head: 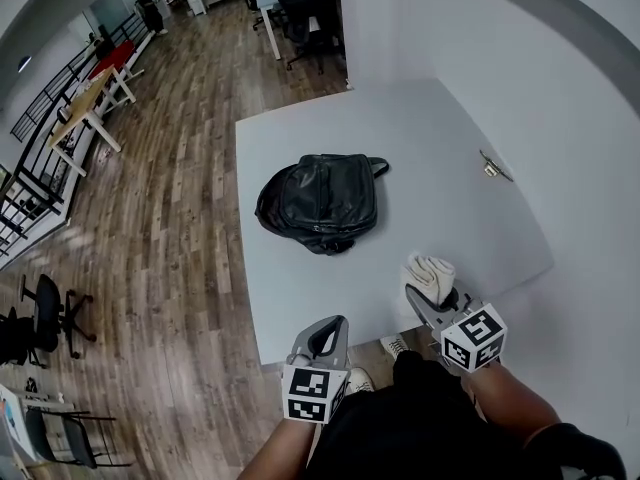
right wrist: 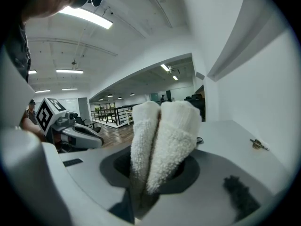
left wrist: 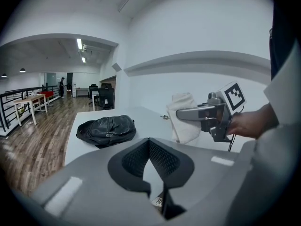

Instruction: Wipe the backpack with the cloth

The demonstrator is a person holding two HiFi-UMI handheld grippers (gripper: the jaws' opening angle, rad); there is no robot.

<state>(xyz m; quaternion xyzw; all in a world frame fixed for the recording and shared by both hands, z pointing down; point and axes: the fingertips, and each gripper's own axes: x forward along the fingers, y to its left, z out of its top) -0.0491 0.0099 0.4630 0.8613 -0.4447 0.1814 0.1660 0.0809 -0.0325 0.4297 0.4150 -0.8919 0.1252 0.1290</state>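
1. Left gripper (head: 322, 340): jaws pressed together and empty, held short of the bench's (head: 420, 133) near edge.
2. Right gripper (head: 432, 303): jaws pinching the folded white cloth (head: 430, 272), which stands up out of them.
3. Black backpack (head: 320, 201): lying flat mid-bench, well apart from both grippers.
4. Recommended: carry the cloth forward and press its folded face flat on the top panel. Steady the backpack with the left gripper if it slides.

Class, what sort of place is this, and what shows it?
Probably an open-plan office: black swivel chairs stand at the far end, a long wooden table sits by a railing, and there is wide open floor.
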